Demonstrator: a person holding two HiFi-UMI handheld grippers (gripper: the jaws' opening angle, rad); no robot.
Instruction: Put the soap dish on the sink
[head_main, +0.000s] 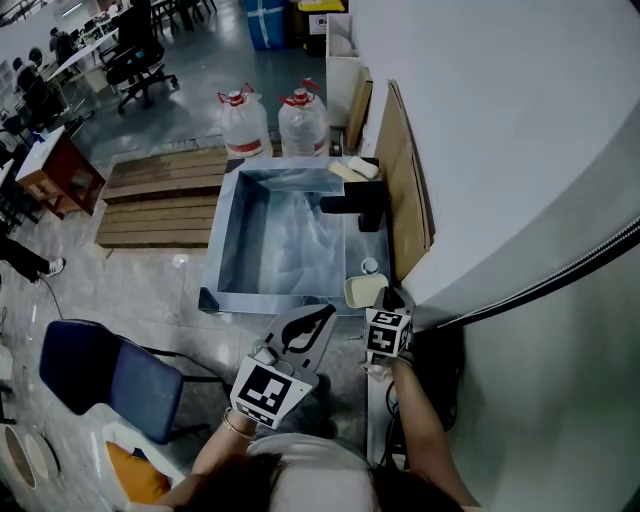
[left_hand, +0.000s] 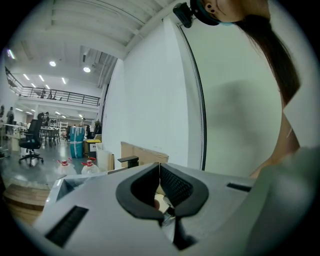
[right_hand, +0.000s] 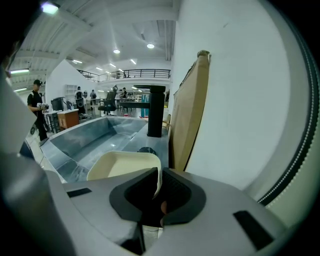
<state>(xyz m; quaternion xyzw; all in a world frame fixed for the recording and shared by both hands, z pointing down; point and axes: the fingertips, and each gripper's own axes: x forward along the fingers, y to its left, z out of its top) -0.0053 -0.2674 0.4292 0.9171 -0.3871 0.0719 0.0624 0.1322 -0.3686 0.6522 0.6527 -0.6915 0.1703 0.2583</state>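
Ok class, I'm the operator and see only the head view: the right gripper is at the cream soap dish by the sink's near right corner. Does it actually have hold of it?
Observer: Yes. In the right gripper view the right gripper is shut on the soap dish, on its near rim.
Operator: Anything in the dish?
Observer: No, its inside shows bare.
Operator: And the left gripper?
Observer: Its own view shows the left gripper shut, with nothing between the jaws.
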